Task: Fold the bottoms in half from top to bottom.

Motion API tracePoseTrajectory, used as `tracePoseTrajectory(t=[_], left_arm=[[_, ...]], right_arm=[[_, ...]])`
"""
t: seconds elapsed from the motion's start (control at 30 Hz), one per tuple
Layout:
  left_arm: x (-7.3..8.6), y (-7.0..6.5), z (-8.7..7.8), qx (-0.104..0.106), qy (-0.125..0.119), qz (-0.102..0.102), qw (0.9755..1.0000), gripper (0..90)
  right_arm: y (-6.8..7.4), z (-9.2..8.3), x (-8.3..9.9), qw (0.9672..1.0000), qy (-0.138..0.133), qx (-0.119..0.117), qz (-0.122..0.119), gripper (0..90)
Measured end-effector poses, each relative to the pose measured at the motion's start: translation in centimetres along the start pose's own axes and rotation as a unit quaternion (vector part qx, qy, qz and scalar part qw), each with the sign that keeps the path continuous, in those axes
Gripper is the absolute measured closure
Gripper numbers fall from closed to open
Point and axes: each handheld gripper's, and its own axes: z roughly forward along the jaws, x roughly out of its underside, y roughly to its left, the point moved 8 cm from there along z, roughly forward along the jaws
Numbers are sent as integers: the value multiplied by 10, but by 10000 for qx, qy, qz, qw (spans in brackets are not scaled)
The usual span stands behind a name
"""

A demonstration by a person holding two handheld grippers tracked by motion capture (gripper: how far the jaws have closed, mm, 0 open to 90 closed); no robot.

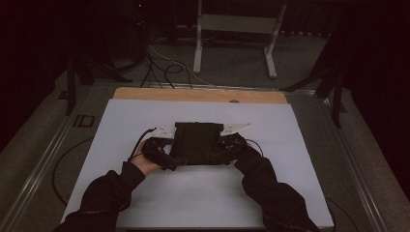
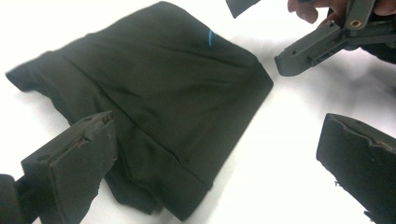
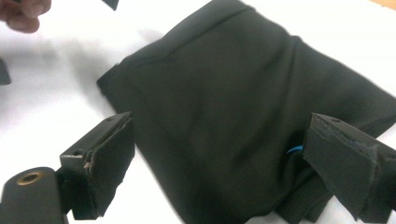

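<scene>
Two hand-held grippers flanked a folded black cloth garment [image 1: 199,143] on the white table sheet [image 1: 203,193]. Soft, light and limp, it would likely sag and unfold if lifted carelessly; the layered near corners looked the best hold. The left gripper [image 2: 219,158] stood wide open, one jaw over the cloth's edge, the other on bare sheet. The right gripper [image 3: 224,163], also open, straddled a corner beside a small blue mark [image 3: 294,150].

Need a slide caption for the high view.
Both open grippers, left and right, flank a folded black garment on a white table.
</scene>
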Motion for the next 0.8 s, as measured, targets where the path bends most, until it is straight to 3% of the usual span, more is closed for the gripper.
tracePoseTrajectory(t=[0.47, 0.8], left_arm=[[21, -24, -7, 56, -33, 282, 9996, 0], [38, -42, -7, 172, -128, 360, 9991, 0]], right_arm=[[21, -4, 27, 9989, 182, -53, -438, 93], [34, -11, 50, 9982, 295, -138, -504, 93]])
